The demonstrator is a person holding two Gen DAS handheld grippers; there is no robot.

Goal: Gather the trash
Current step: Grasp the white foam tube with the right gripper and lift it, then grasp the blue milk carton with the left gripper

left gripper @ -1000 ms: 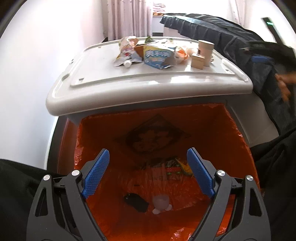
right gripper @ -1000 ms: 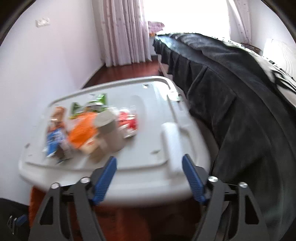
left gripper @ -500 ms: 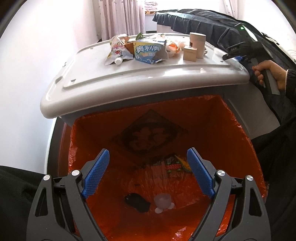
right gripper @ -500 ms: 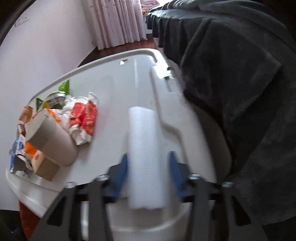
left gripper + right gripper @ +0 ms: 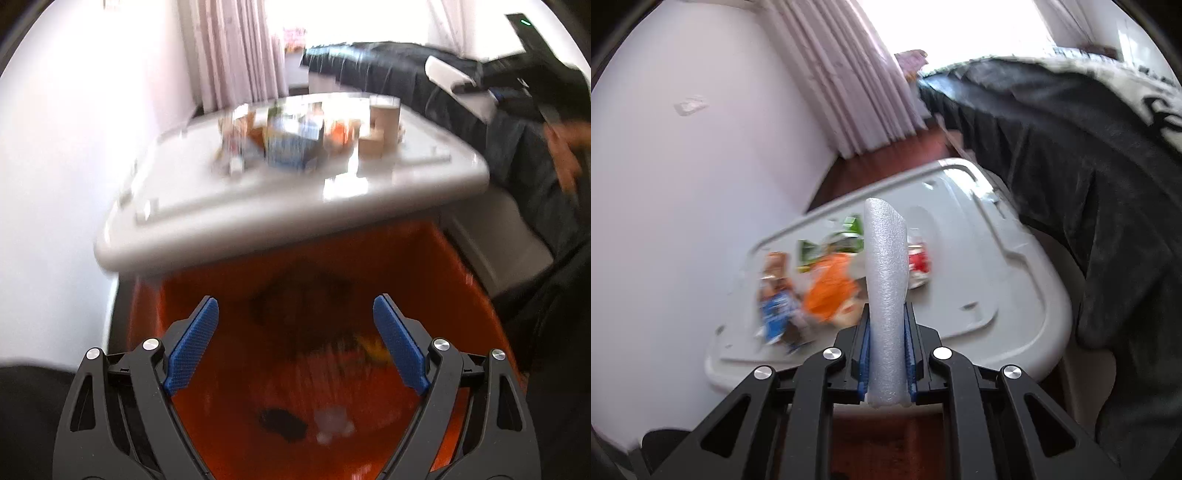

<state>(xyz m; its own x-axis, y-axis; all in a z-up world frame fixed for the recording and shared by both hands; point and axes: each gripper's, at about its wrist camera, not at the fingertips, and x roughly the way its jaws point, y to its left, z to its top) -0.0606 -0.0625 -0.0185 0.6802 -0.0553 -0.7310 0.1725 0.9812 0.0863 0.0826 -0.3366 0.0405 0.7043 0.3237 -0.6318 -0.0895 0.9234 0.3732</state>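
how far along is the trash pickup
Partly done: a few bits already lie in the orange-lined bin. In hand: the right gripper is shut on a white foam piece. Left: wrappers on the grey lid; left gripper open, empty.

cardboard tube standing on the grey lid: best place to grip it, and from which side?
Take the cardboard tube across its round wall, about mid-height, fingers on either side. It stands upright, so come in level from the lid's bin-side edge. A small box sits against its base on that side, so stay above it; wrappers crowd the far side.
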